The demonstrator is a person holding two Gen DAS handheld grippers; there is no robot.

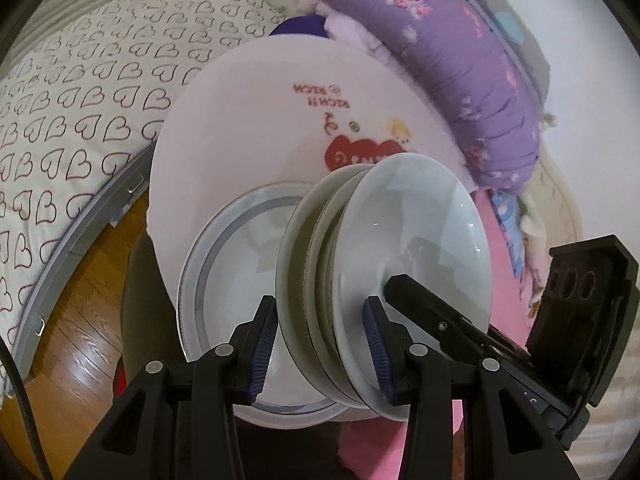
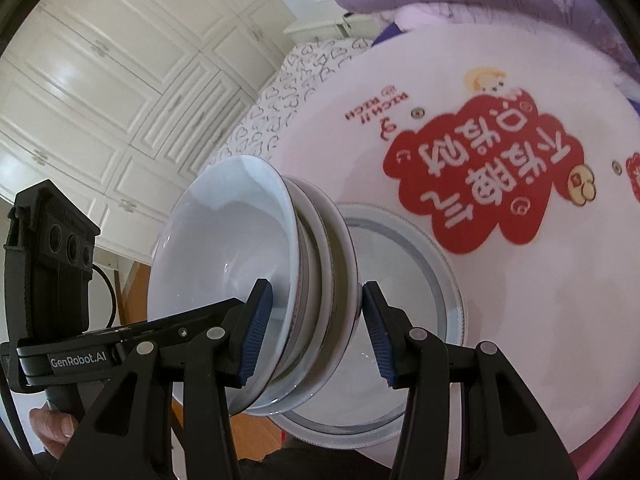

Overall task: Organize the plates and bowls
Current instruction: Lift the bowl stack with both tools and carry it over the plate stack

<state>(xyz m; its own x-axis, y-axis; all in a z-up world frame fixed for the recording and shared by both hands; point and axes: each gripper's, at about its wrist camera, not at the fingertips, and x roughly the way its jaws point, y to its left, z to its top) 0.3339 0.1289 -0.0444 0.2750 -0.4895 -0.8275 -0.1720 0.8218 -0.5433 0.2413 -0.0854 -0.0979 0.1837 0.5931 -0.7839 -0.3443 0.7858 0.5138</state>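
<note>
A stack of nested white bowls [image 1: 400,232] hangs over a grey-rimmed plate [image 1: 224,280] on the round white table [image 1: 260,120]. My left gripper [image 1: 320,352] is shut on the stack's rim, one pad inside the top bowl and one under the lowest. A finger of the right gripper [image 1: 416,300] reaches into the top bowl from the right. In the right wrist view my right gripper [image 2: 318,332] clamps the opposite rim of the stack [image 2: 224,248] the same way. The left gripper's finger [image 2: 200,316] lies inside the bowl. The plate [image 2: 420,280] and table [image 2: 520,320] lie beneath.
A bed with a heart-print cover [image 1: 80,120] stands left of the table, above wooden floor [image 1: 80,340]. A purple quilt [image 1: 460,60] is piled behind it. White wardrobe doors [image 2: 100,80] fill the far side. A hand [image 2: 52,424] holds the left gripper's handle.
</note>
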